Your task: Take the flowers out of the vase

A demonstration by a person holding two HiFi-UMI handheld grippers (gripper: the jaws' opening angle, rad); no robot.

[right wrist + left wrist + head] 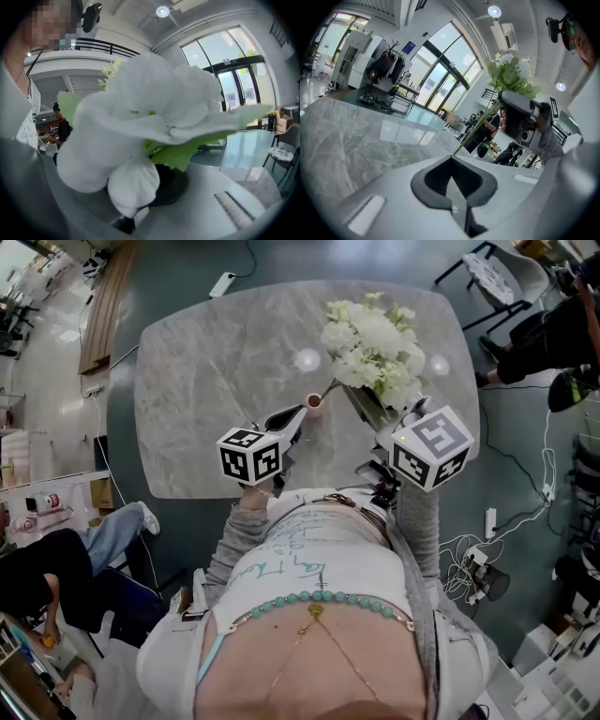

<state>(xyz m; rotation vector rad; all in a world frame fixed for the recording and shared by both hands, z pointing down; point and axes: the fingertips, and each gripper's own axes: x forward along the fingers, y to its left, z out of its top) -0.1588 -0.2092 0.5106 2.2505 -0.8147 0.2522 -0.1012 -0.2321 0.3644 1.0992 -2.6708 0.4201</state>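
Right gripper [394,418]: you are clamping the flowers [375,338]. Left gripper [451,159]: closed, by vase [314,405]. Hazard: trailing stem [476,129] may be snagging, toppling vase across worktop [216,362].

Blurred white flowers [140,117] hide the right tongs [154,192] at their tips (stems hidden too).

Flowers [375,348] are right of the vase [314,404] (on the table [206,362]).

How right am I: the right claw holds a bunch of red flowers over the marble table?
Nearly: the flowers are white, not red, as the right gripper view shows. The right claw does hold the bunch over the marble table.
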